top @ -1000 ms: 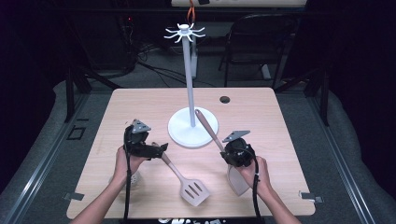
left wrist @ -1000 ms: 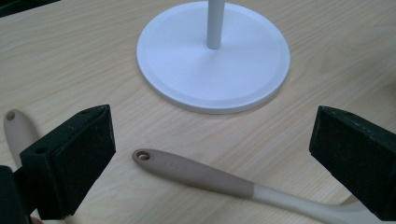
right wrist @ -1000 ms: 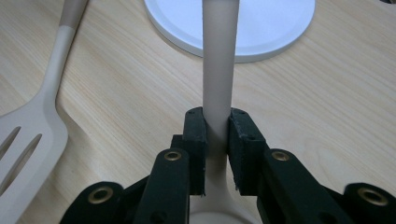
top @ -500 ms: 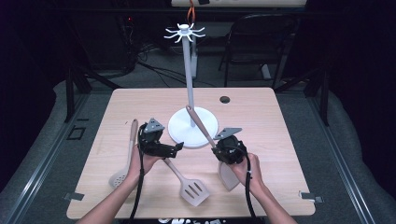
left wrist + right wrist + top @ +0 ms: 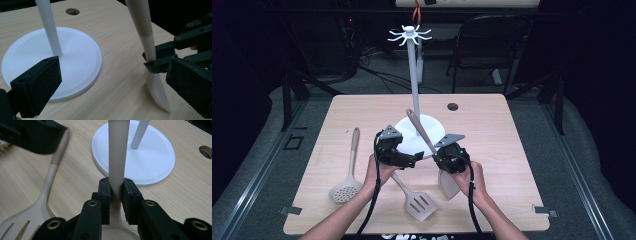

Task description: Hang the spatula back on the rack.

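Beige spatula, gripped at the lower handle by the right gripper, jaws clenched on it; the right gripper view shows both pads tight against the handle just above the blade. It sits right of centre in the high view, blade resting on the wooden table, handle end tipped toward the upper left, over the white base of the stand. Long axis runs lower right to upper left, steeply raised. Left gripper hangs just left of it, jaws spread wide and holding nothing; in the left gripper view the handle stands at the right of the frame, just outside the open jaw gap, the pole at upper left. Left gripper is the nearer free one; a second grasp higher on the handle would mean shifting rightward in its own view. Hooks sit at top centre, well above the handle end. A slotted turner lies flat at lower centre, a skimmer at lower left, both untouched.
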`<control>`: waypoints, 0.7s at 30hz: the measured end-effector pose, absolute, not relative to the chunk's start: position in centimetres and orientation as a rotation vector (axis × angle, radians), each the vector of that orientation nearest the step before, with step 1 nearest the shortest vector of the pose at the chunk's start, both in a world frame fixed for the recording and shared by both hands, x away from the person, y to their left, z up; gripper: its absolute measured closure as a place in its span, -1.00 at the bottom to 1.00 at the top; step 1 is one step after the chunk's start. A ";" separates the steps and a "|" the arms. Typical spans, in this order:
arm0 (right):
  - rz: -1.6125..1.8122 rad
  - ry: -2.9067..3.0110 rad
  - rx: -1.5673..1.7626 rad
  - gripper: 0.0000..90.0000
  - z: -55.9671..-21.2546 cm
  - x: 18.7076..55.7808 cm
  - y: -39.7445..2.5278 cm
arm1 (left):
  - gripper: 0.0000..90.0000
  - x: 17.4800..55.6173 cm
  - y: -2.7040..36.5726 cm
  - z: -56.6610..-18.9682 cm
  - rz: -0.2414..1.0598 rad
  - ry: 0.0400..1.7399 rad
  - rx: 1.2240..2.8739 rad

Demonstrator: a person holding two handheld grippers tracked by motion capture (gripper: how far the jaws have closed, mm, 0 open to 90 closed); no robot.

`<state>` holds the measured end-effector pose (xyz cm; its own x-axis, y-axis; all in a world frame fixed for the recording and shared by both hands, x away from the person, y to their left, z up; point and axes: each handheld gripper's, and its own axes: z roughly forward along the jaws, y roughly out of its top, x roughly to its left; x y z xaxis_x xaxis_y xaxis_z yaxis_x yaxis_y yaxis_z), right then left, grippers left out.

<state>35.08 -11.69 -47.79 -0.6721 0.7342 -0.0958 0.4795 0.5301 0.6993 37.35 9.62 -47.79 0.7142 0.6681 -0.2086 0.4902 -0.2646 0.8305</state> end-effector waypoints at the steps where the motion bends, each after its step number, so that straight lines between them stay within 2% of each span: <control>1: 0.926 2.394 0.997 0.75 -47.8 35.1 -11.7 | -0.99 37.4 9.4 -47.8 0.218 0.908 1.915; 4: 0.928 2.394 0.993 0.75 -47.8 35.1 -11.6 | -0.80 37.5 8.9 -47.8 0.207 0.906 1.885; 11: 0.946 2.370 1.005 0.75 -47.8 35.0 -11.5 | -0.05 37.6 8.1 -47.9 0.131 0.872 1.808; 13: 0.950 2.366 1.008 0.75 -47.8 35.0 -11.6 | 0.00 37.5 7.9 -47.8 0.117 0.858 1.795; 18: 0.948 2.351 1.008 0.74 -47.9 34.8 -11.4 | 0.39 37.4 7.5 -47.7 0.108 0.843 1.772; 21: 0.959 2.330 1.011 0.74 -47.9 34.7 -11.4 | 0.54 37.4 7.4 -47.7 0.126 0.853 1.760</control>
